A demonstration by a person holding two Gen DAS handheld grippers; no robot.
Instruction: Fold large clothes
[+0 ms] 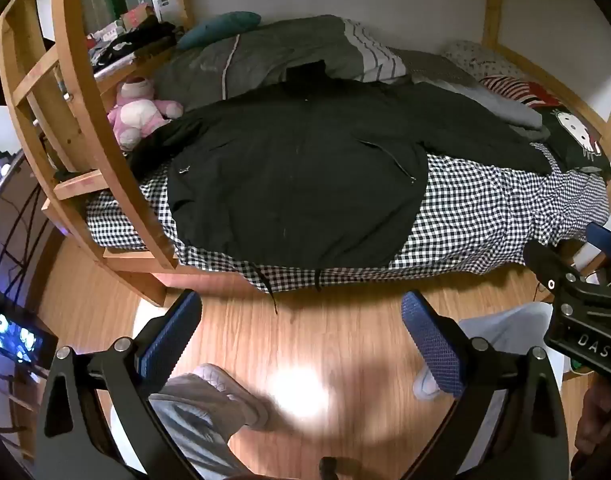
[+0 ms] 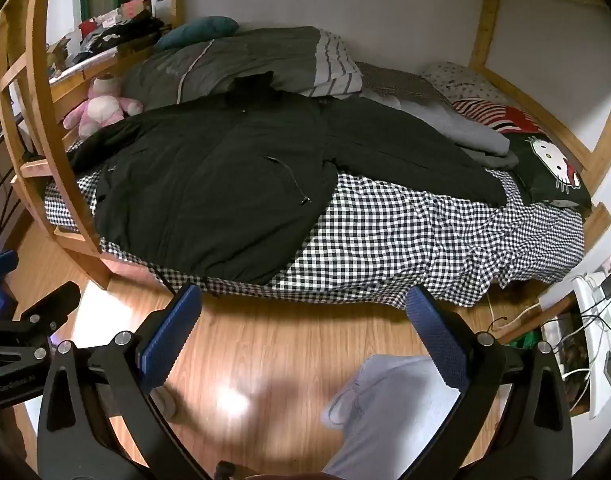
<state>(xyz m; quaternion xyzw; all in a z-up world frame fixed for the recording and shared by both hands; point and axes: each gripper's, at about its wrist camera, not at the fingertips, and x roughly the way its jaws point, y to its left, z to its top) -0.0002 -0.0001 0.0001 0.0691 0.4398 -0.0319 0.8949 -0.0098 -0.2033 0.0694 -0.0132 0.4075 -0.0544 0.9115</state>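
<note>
A large black zip jacket (image 1: 297,176) lies spread flat, front up, on the black-and-white checked bed sheet (image 1: 485,216); its right sleeve stretches toward the Hello Kitty pillow. It also shows in the right wrist view (image 2: 209,184). My left gripper (image 1: 301,316) is open and empty, held over the wooden floor in front of the bed, well short of the jacket's hem. My right gripper (image 2: 305,312) is open and empty too, over the floor near the bed edge. The right gripper's body shows at the right edge of the left wrist view (image 1: 577,304).
A wooden bunk ladder (image 1: 69,120) stands at the bed's left end. A pink plush toy (image 1: 137,112), grey duvet (image 1: 273,56) and Hello Kitty pillow (image 1: 573,136) lie behind the jacket. A power strip with cables (image 2: 597,320) sits at right. The person's feet (image 1: 233,396) are on the floor.
</note>
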